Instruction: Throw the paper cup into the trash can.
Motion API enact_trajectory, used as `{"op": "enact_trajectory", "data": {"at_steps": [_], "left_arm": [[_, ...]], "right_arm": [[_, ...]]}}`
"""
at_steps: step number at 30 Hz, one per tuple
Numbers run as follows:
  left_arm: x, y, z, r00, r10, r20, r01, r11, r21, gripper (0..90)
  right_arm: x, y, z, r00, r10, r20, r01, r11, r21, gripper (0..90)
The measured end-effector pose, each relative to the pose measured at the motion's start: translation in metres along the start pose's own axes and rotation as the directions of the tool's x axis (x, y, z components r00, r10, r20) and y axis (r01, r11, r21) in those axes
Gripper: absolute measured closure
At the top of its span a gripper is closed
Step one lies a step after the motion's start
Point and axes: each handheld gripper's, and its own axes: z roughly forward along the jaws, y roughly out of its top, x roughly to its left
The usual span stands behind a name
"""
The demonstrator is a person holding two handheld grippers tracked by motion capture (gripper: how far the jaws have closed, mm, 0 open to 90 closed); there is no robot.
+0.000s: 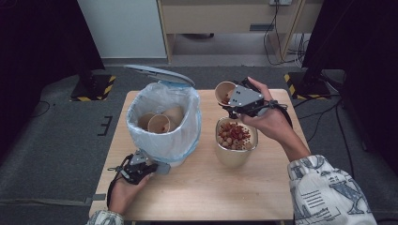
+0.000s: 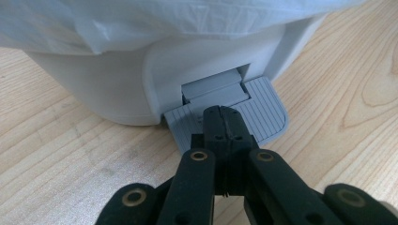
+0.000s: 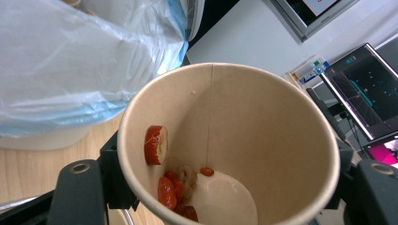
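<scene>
While the bin stands with its lid up, the left gripper, jaws shut together, presses the pedal at the bin's foot. Right of the bin, the right gripper clamps a tilted paper cup above a bowl; fruit pieces cling inside the cup.

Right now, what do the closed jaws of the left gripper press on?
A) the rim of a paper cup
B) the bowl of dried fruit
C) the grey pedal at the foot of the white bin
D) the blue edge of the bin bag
C: in the left gripper view the left gripper rests with its jaws shut together on the ribbed grey pedal at the base of the white bin.
</scene>
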Motion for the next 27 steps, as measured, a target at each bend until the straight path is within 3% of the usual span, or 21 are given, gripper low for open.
{"op": "enact_trajectory", "data": {"at_steps": [15, 16, 22, 27], "left_arm": [[0.0, 0.0, 0.0, 1.0, 0.002, -0.001, -0.002, 1.0, 0.002, 90.0], [0.0, 0.0, 0.0, 1.0, 0.001, 0.0, -0.001, 1.0, 0.002, 90.0], [0.0, 0.0, 0.0, 1.0, -0.001, -0.002, 0.001, 1.0, -0.002, 90.0], [0.0, 0.0, 0.0, 1.0, -0.002, -0.002, 0.002, 1.0, -0.003, 90.0]], "right_arm": [[0.001, 0.012, 0.0, 0.9979, 0.057, -0.031, -0.057, 0.998, -0.029, 28.9], [0.001, 0.014, -0.001, 0.9956, 0.083, -0.044, -0.085, 0.995, -0.045, 28.9], [0.002, 0.023, -0.001, 0.9913, 0.116, -0.063, -0.119, 0.991, -0.062, 28.9], [0.003, 0.031, -0.001, 0.9903, 0.111, -0.083, -0.117, 0.991, -0.069, 28.9]]}}
